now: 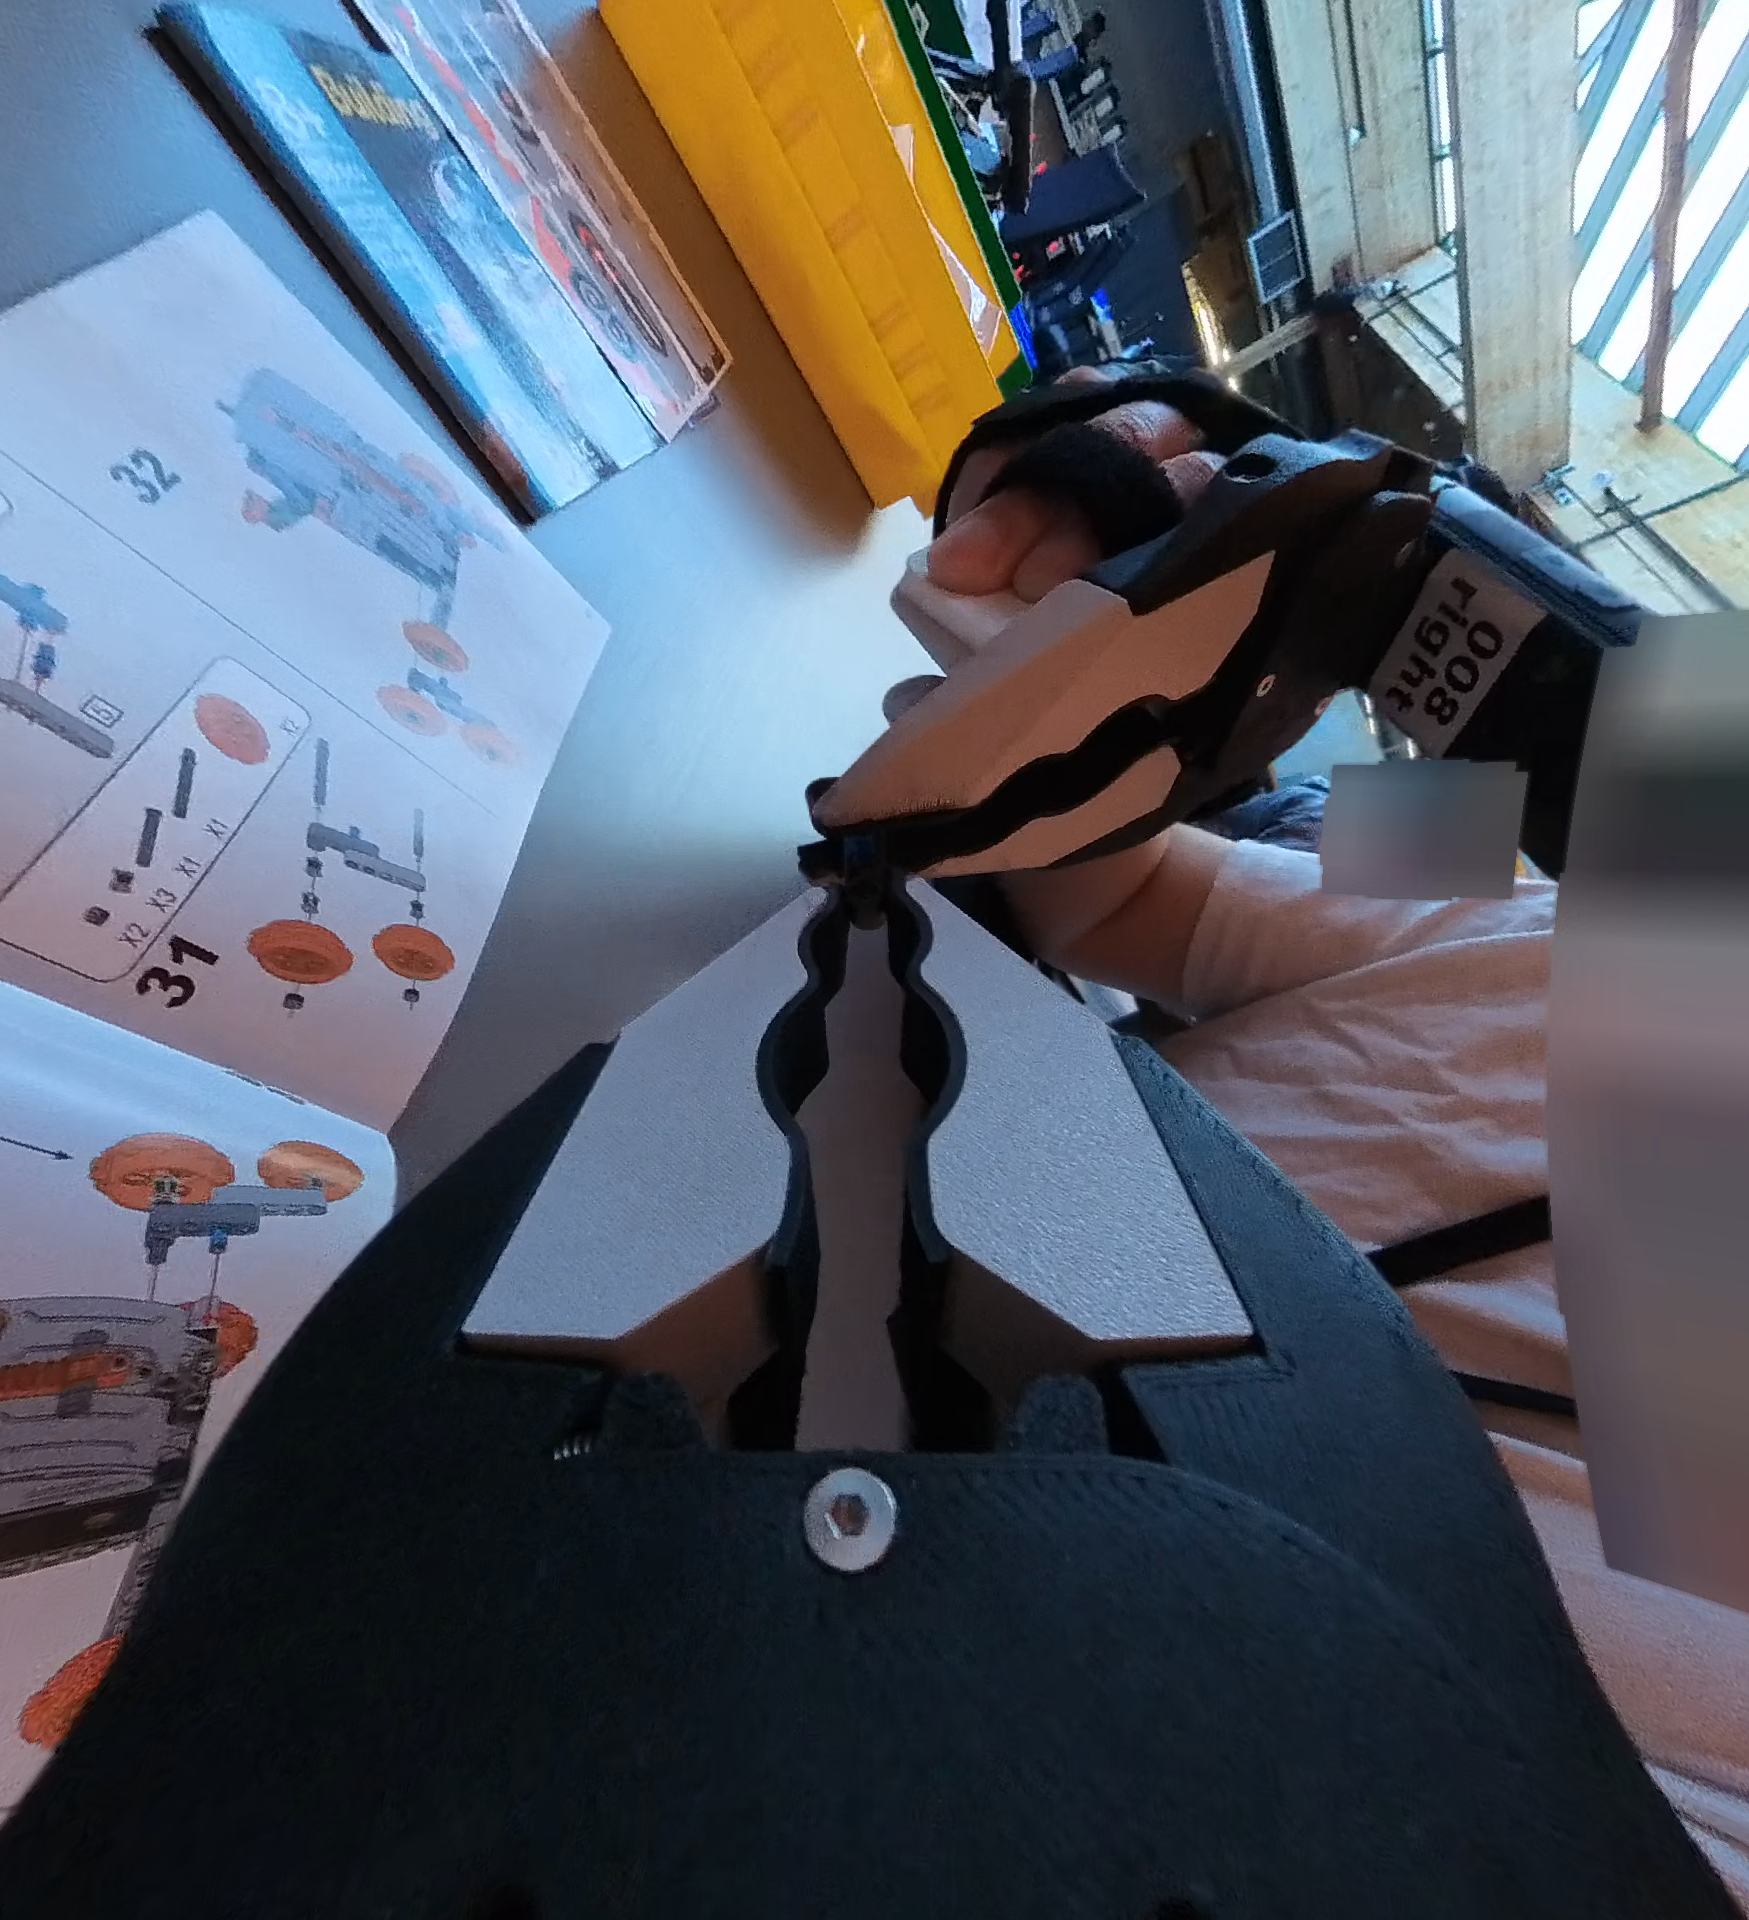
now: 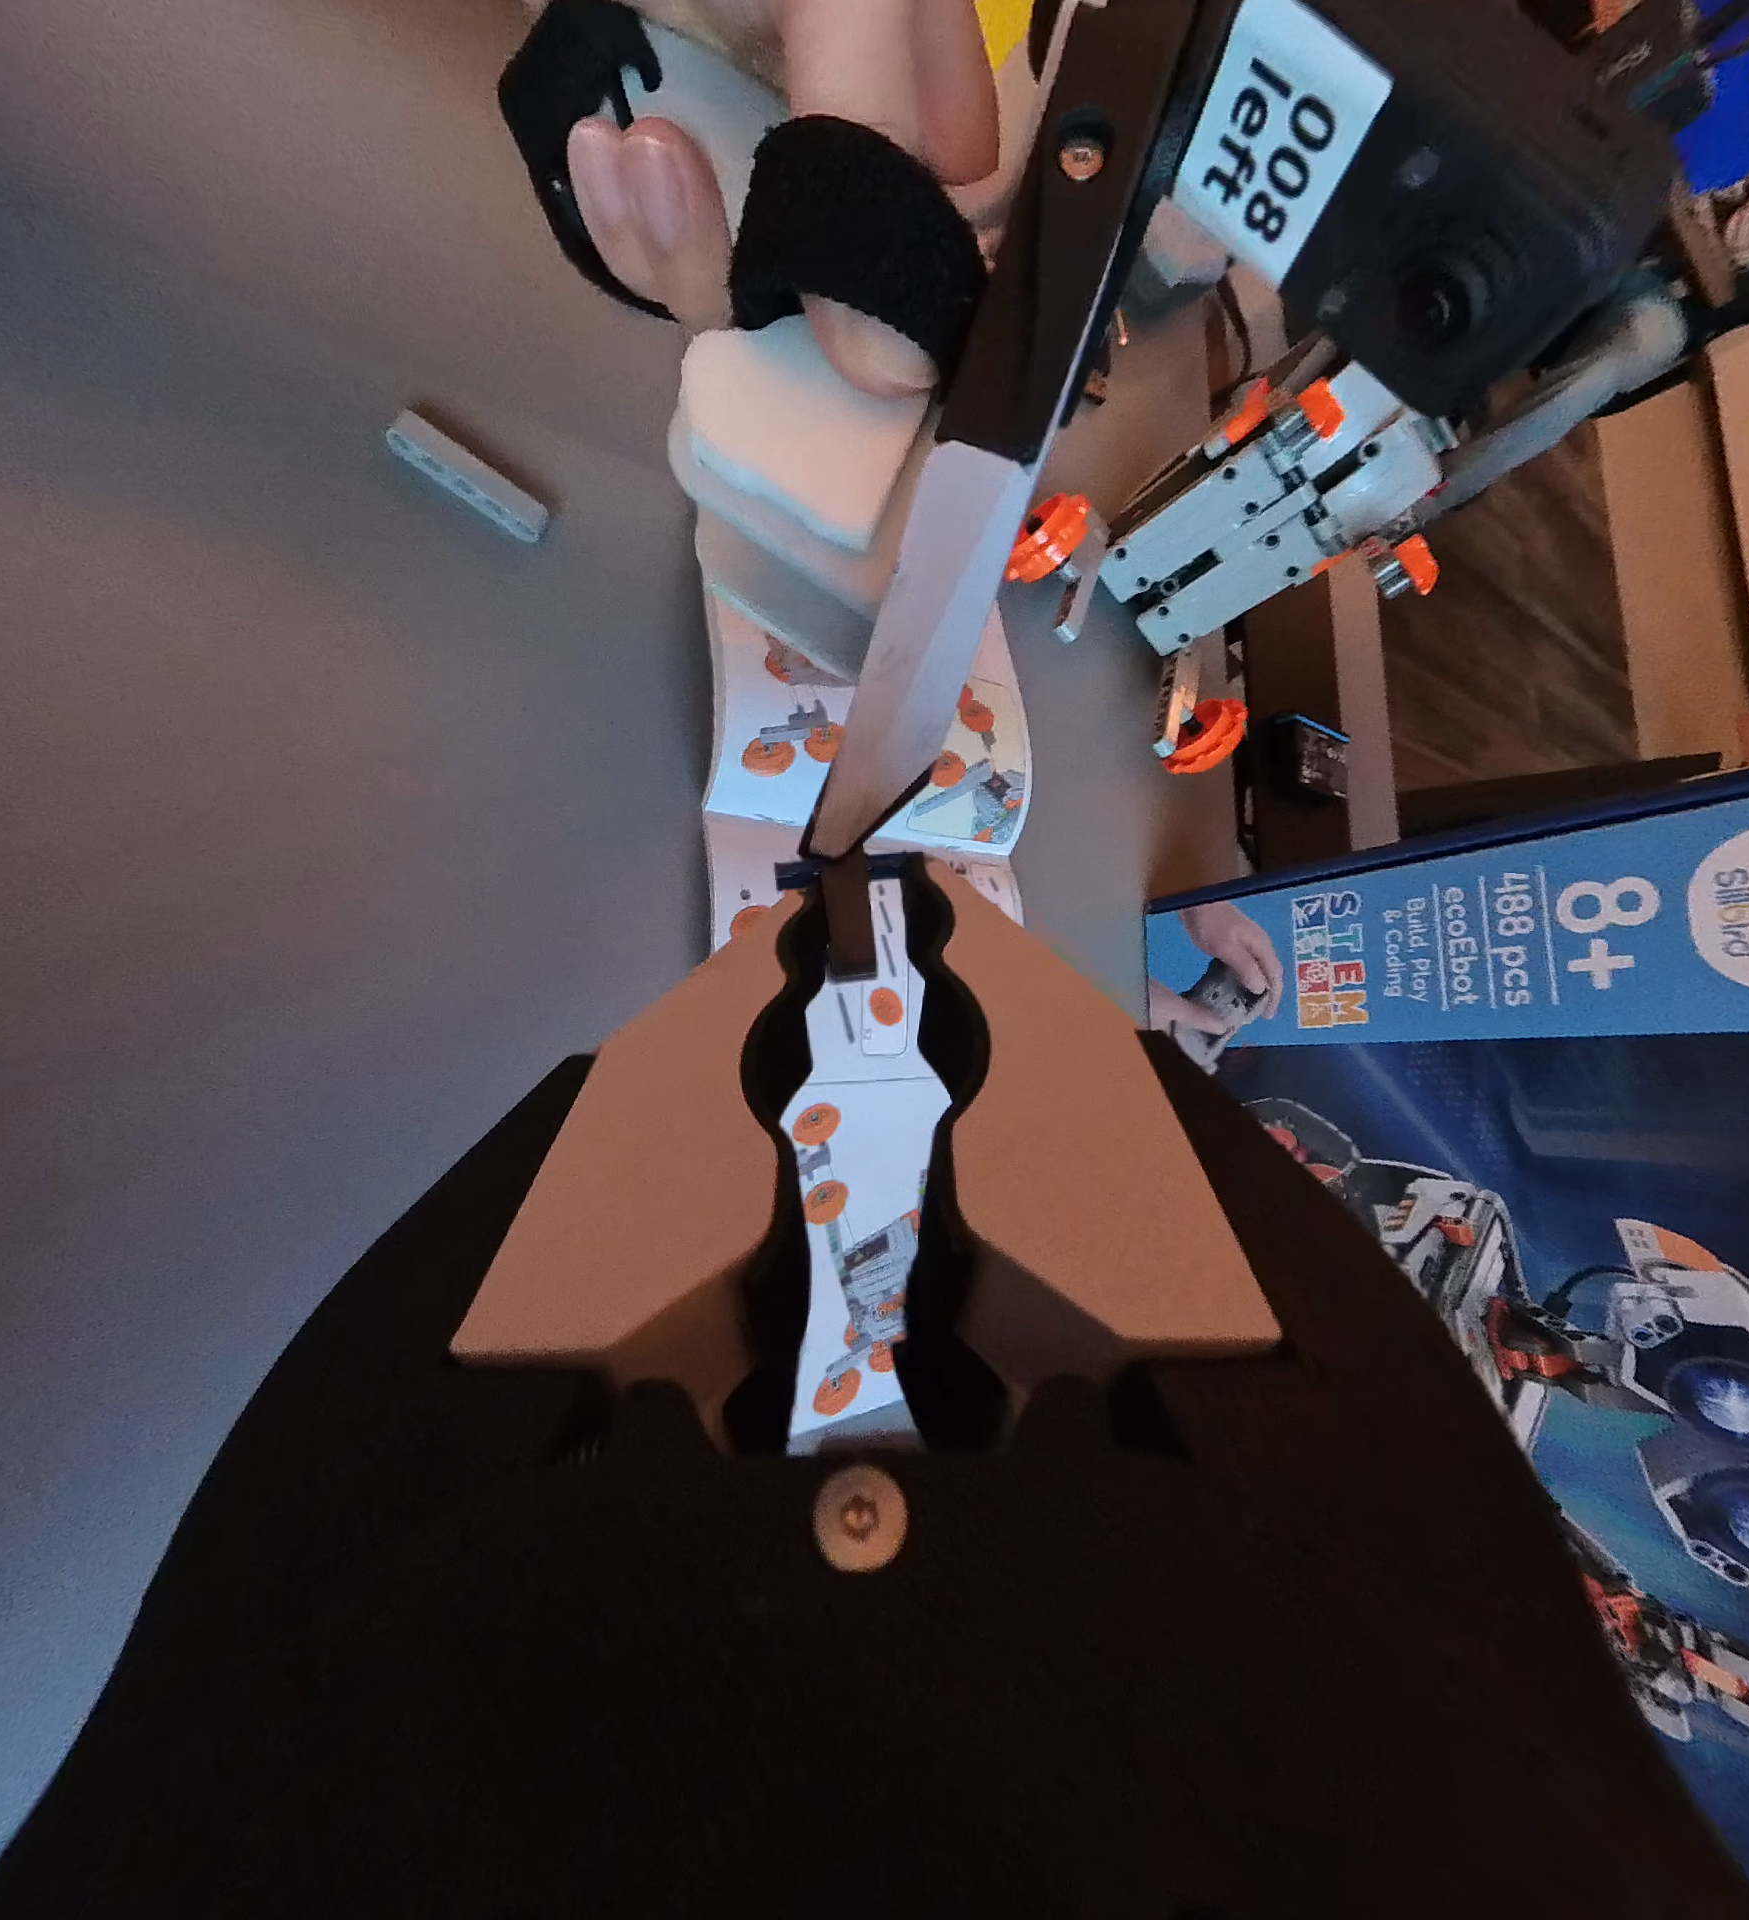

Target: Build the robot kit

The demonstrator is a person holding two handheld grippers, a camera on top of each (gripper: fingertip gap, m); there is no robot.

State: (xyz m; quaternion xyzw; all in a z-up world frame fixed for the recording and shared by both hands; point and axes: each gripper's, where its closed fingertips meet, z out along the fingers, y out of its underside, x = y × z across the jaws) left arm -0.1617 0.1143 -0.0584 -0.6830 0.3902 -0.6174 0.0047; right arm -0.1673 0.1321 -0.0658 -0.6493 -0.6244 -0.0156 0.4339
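While both tools meet tip to tip, the left tool and right tool each pinch one small dark pin; it looks light, stiff, easily dropped, best held at its ends, with the booklet at nine o'clock.

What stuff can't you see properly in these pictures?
- Tiny dark part between both gripper tips, left wrist view: too small to identify.
- Half-built robot model, right wrist view: partly behind the left gripper.
- Yellow box, left wrist view: cut off by the top edge.
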